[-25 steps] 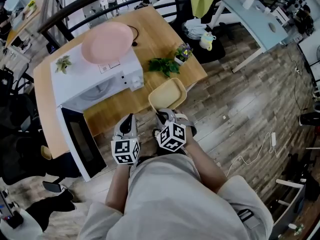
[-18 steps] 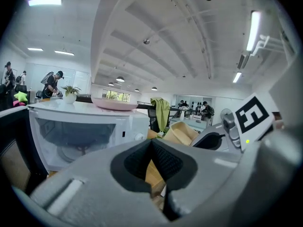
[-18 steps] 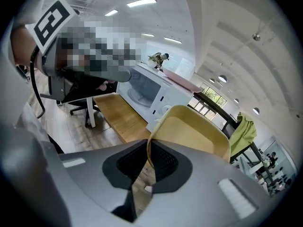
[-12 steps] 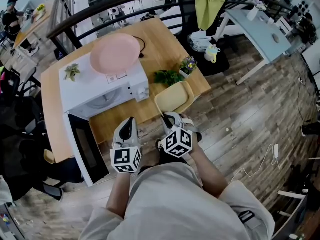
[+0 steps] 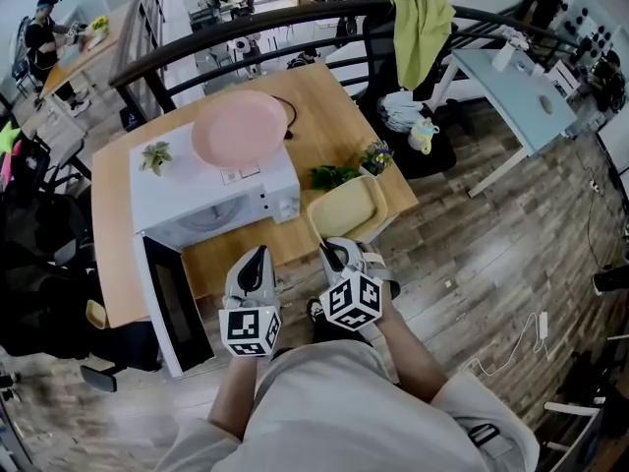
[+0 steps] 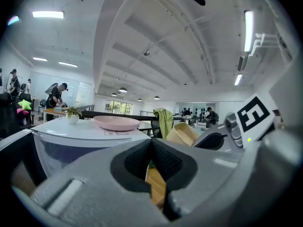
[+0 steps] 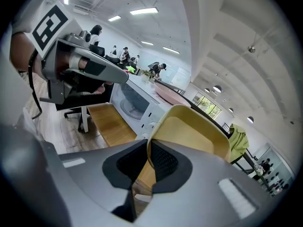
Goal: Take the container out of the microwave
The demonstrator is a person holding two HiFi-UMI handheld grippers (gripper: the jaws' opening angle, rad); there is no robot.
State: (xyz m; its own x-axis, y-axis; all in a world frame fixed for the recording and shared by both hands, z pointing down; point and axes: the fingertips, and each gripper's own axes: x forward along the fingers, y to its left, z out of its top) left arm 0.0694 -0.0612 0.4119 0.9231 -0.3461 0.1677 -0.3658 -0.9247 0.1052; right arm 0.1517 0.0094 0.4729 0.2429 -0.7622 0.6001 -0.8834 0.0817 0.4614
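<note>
Only my view has shifted since a second ago: the container [image 5: 349, 207], which I judge light and stiff, hangs right of the microwave [image 5: 211, 190], its near rim pinched by my right gripper [image 5: 329, 254], while my left gripper [image 5: 257, 257] is closed on nothing.

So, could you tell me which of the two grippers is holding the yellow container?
The right gripper: its jaws are shut on the rim of the yellow container. The left gripper has its jaws closed on nothing.
</note>
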